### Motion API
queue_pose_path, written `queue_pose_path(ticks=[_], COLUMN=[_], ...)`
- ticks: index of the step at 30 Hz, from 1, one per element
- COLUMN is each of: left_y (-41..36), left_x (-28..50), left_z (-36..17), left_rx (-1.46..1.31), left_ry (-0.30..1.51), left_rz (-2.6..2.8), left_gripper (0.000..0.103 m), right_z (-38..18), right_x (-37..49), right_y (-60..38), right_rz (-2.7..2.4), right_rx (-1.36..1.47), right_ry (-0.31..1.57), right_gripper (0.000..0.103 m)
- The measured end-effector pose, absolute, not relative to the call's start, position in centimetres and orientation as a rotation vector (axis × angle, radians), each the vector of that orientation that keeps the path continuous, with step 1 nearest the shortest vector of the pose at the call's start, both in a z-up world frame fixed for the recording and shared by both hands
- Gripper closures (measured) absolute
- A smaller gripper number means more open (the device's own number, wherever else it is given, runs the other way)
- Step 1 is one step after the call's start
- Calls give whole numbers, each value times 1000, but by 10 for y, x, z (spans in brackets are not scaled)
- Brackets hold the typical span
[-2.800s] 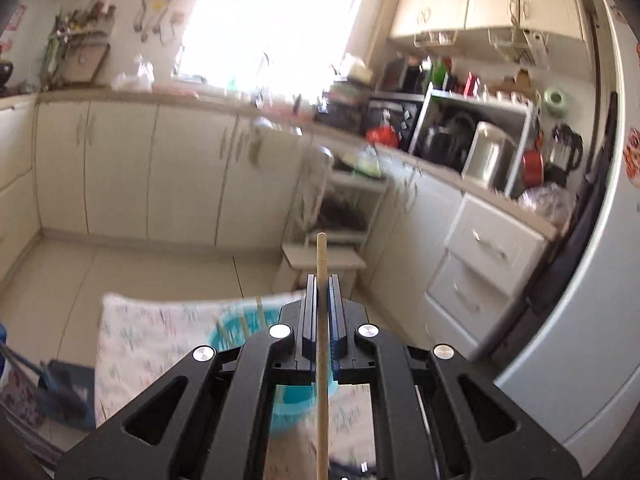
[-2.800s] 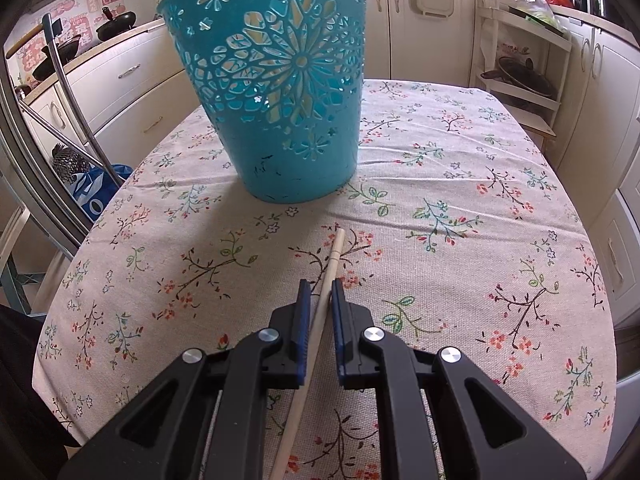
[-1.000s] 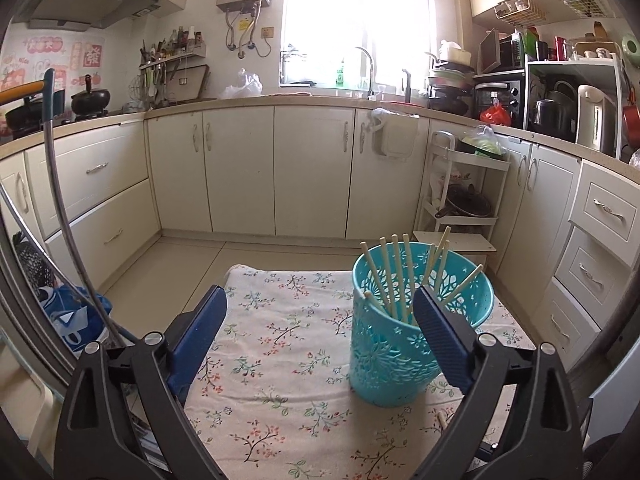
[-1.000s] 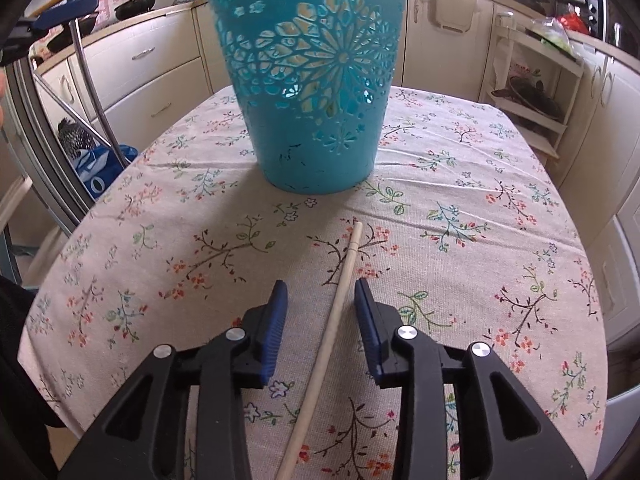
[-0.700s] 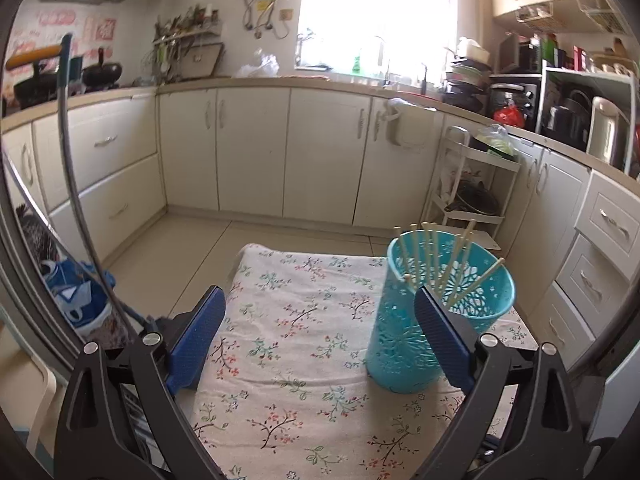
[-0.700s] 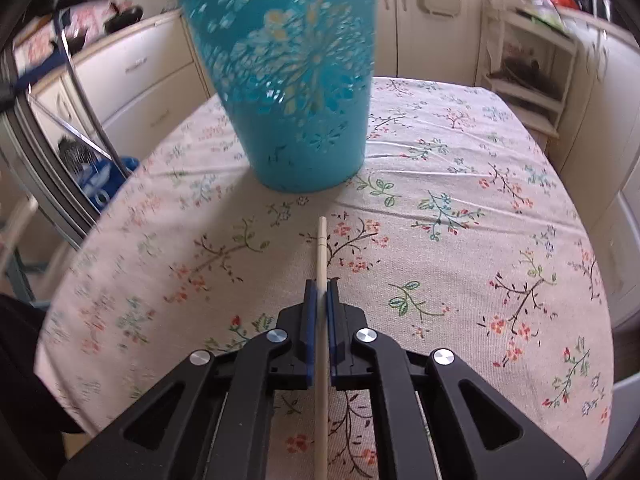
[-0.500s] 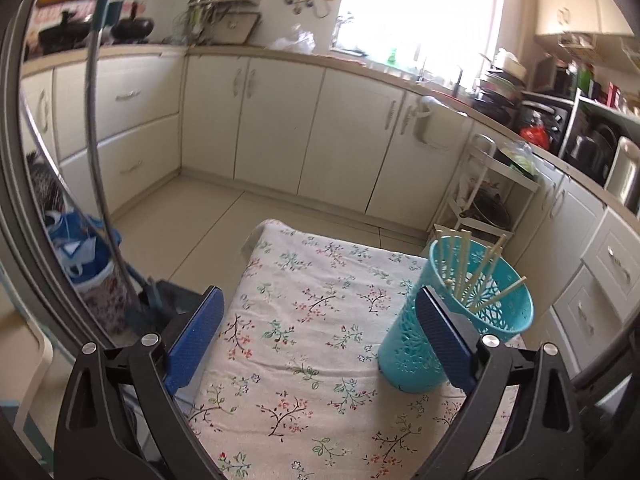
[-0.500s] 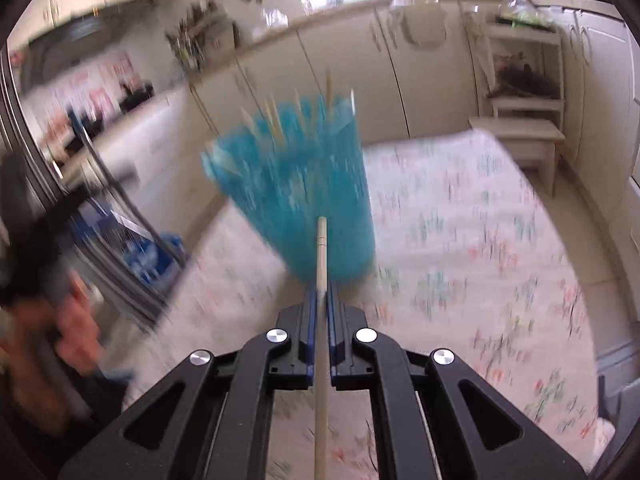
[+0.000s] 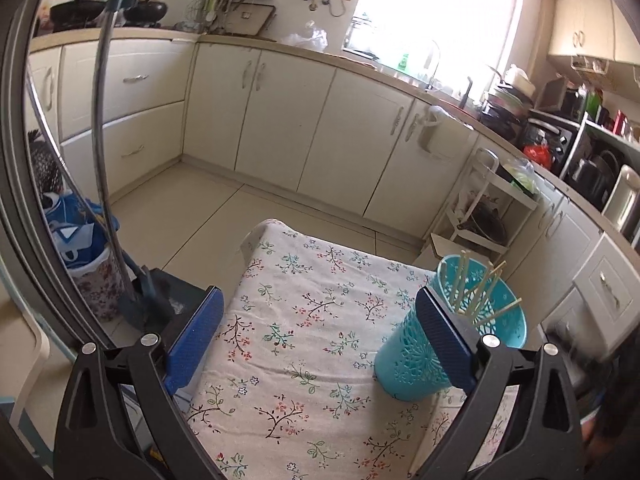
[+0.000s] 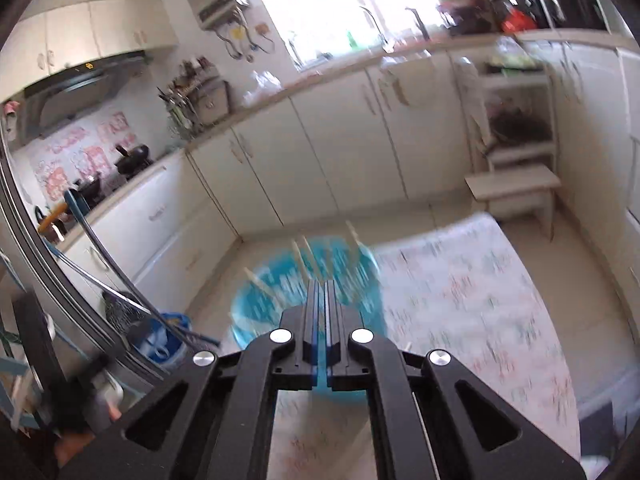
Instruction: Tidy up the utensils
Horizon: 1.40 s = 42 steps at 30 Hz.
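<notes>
Teal basket (image 10: 260,304) is targeted by the shut right gripper (image 10: 322,284), chopstick unseen, left gripper (image 9: 318,300) held wide, empty; release overhead is needed.

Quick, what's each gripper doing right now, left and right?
Left gripper: open, holding nothing.
Right gripper: closed; the picture is too blurred to tell whether it pinches anything.

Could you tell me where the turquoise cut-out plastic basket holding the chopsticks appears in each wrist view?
Left wrist: turquoise cut-out plastic basket stands lower right on the floral tablecloth, partly behind one blue finger pad.
Right wrist: blurred, lower centre, behind the fingertips.
Shared landmark: white step stool.
</notes>
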<state>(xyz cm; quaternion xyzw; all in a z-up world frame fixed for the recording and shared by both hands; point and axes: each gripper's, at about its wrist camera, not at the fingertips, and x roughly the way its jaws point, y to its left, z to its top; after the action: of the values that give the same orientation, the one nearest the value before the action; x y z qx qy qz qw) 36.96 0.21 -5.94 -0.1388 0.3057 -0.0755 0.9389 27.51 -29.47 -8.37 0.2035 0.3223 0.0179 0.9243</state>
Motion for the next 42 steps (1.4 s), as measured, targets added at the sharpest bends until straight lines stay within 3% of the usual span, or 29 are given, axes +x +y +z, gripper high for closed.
queue_pose_path(ticks=[1,4,10,12,14,20,23,28,32,35,42], left_y=[5,7,3,7,7,3,4,3,4,12,20], left_x=[371,373,371,372,374,372,372,370,371,373,375], left_z=[-60,-66,-70,-71,-73,-70,-71,-71,-70,-69,-72], left_rx=[-307,-337,-286,-304,-316,-311,-324,-316,-312,-340,-384], left_ry=[634,660,663,667,676,672,676,672,671,676,693], left_rz=[-151,-158,-140,-134,-138,-157,-151,-153,-157,-154,-150], left_gripper=[10,10,10,10,10,10,10,10,10,10,10], right_z=[-106,-149,-203,-210,-209,-163,-93,-2,-3,-19,-162], right_x=[272,285,335,334,329,284,261,287,323,296,257], right_y=[-289,-276,-252,-246,-249,-296,-309,-284,-270,-274,-269], right_rz=[34,4,-91,-79,-50,-38,35,117,123,102,4], right_rx=[409,347,148,68,78,316,438,366,353,369,517], right_ry=[744,869,1012,993,1001,892,671,350,413,446,922], right_gripper=[99,68,66,69,92,97,97,102,102,102,102])
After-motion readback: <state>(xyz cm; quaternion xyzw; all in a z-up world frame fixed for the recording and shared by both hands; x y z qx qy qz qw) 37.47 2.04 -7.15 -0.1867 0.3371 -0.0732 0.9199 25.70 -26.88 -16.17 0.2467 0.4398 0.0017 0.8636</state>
